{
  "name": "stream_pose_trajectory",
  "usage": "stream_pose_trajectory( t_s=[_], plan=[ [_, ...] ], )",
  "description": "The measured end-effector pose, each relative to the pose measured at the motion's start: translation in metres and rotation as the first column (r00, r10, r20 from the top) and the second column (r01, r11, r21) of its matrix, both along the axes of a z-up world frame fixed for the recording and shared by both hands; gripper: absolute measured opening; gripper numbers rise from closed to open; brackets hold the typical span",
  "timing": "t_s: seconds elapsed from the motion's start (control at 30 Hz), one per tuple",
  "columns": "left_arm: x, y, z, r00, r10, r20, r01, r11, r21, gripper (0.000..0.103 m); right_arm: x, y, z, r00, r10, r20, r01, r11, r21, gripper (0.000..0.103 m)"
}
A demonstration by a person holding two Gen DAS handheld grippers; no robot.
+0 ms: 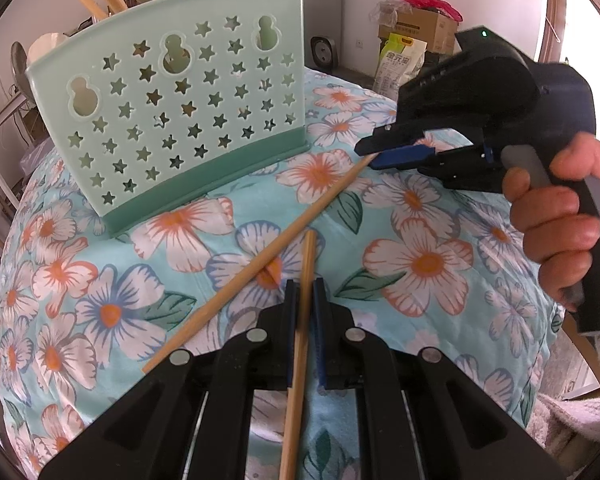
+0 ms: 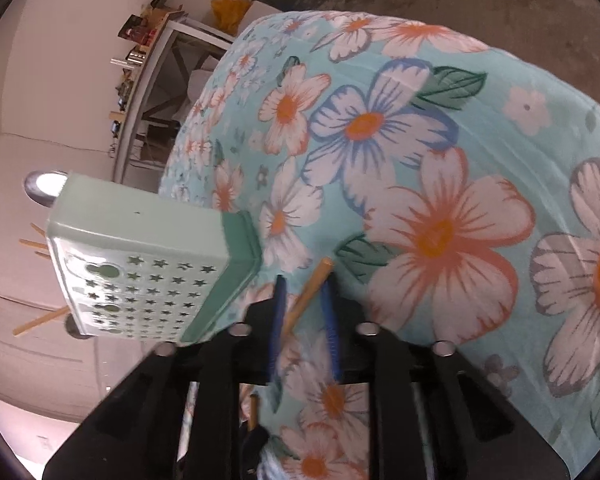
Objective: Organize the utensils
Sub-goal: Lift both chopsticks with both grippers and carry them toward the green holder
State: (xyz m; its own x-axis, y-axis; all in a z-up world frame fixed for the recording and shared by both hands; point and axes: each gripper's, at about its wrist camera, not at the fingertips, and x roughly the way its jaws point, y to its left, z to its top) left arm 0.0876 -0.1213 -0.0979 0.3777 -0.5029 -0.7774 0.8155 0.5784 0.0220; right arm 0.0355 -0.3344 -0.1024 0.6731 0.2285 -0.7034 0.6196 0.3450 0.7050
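Several chopsticks already stand in holder (image 1: pixel 172 120); my left gripper (image 1: pixel 305 300) and right gripper (image 1: pixel 384 152) each clamp one chopstick, jaws narrow, undelivered.

In the left wrist view the utensil holder (image 1: pixel 172 108) stands upper left on the tablecloth (image 1: pixel 420 240). Before it one chopstick (image 1: pixel 260 258) lies diagonally toward the right gripper (image 1: pixel 374 152) at right. Another chopstick (image 1: pixel 304 280) sits between the left gripper (image 1: pixel 305 296) fingers at bottom centre.
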Motion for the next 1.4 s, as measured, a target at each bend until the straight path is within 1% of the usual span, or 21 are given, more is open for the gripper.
stream_pose_trajectory(
  t_s=[0.1,0.2,0.27,0.3,0.33,0.4,0.53,0.6,0.67,0.7,0.8,0.83,1.0,1.07,1.23,1.4],
  plan=[
    [0.001,0.001,-0.001,1.0,-0.001,-0.001,0.001,1.0,-0.01,0.008,-0.009,-0.006,-0.002,0.999,-0.014,0.036,0.013,0.999,0.034,0.011],
    [0.002,0.003,-0.002,1.0,0.0,-0.004,0.0,1.0,-0.012,0.008,-0.014,-0.005,0.009,0.995,-0.028,0.093,0.028,1.0,-0.005,0.01],
    [0.001,0.004,-0.003,1.0,0.001,-0.006,-0.001,1.0,-0.013,0.008,-0.021,-0.006,0.031,0.988,-0.031,0.153,0.046,0.994,-0.095,0.009],
    [0.002,0.004,-0.003,1.0,0.001,-0.007,-0.001,1.0,-0.013,0.008,-0.023,-0.007,0.04,0.985,-0.029,0.168,0.051,0.99,-0.129,0.008],
    [0.002,0.005,-0.003,1.0,0.001,-0.007,-0.001,1.0,-0.013,0.008,-0.027,-0.009,0.055,0.982,-0.024,0.189,0.061,0.98,-0.191,0.008],
    [0.002,0.005,-0.003,1.0,0.002,-0.011,-0.002,1.0,-0.013,0.008,-0.032,-0.011,0.073,0.977,-0.02,0.213,0.077,0.963,-0.26,0.008],
    [0.005,0.004,0.001,1.0,0.008,-0.028,-0.008,1.0,-0.012,0.008,-0.044,-0.01,0.114,0.965,0.002,0.263,0.111,0.902,-0.416,0.007],
    [0.01,0.003,0.003,0.999,0.013,-0.053,-0.014,1.0,-0.016,0.008,-0.049,-0.007,0.132,0.96,0.02,0.279,0.123,0.864,-0.488,0.007],
    [0.013,0.003,0.004,0.997,0.016,-0.072,-0.017,1.0,-0.019,0.008,-0.052,-0.001,0.154,0.955,0.049,0.293,0.136,0.804,-0.579,0.006],
    [0.015,0.004,0.004,0.996,0.018,-0.088,-0.02,1.0,-0.022,0.008,-0.054,0.004,0.166,0.954,0.067,0.292,0.14,0.763,-0.631,0.005],
    [0.02,0.003,0.006,0.992,0.026,-0.125,-0.031,0.999,-0.032,0.009,-0.054,0.014,0.181,0.952,0.114,0.285,0.13,0.691,-0.711,0.004],
    [0.022,0.002,0.006,0.99,0.03,-0.138,-0.035,0.999,-0.034,0.009,-0.053,0.017,0.182,0.952,0.126,0.277,0.122,0.677,-0.726,0.004],
    [0.033,-0.004,0.005,0.981,0.047,-0.187,-0.053,0.998,-0.031,0.009,-0.049,0.027,0.177,0.952,0.175,0.252,0.084,0.641,-0.763,0.004],
    [0.036,-0.006,0.004,0.981,0.046,-0.191,-0.052,0.998,-0.024,0.009,-0.049,0.03,0.178,0.949,0.191,0.25,0.074,0.637,-0.767,0.004],
    [0.037,-0.01,0.004,0.983,0.043,-0.179,-0.046,0.999,-0.012,0.009,-0.048,0.036,0.18,0.944,0.227,0.241,0.049,0.625,-0.779,0.004],
    [0.032,-0.017,0.006,0.991,0.028,-0.129,-0.026,0.999,0.023,0.007,-0.047,0.041,0.183,0.937,0.253,0.242,0.034,0.622,-0.782,0.004]
  ],
)
